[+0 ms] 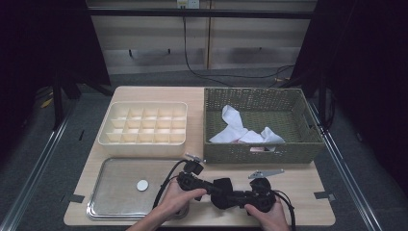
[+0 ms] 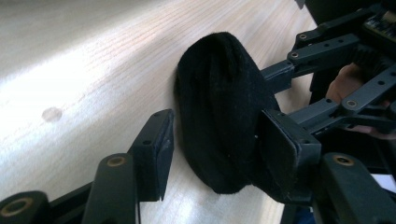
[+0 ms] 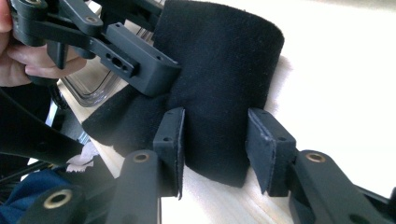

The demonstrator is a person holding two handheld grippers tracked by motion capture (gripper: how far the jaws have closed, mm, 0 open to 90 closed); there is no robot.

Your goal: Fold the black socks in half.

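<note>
Folding or rolling the black cloth bundle looks like the step in hand, near the front edge of the table, just right of the metal tray. Your left gripper has its jaws apart around the bundle's rounded end, and no squeeze shows on either side. Your right gripper straddles the other end; its left pad touches the cloth, while the right pad stands just clear, so its jaws are open too. The bundle's long axis lies roughly along the front edge, running from one gripper to the other. Next you would probably close one gripper firmly before lifting, perhaps toward the divided box.
</note>
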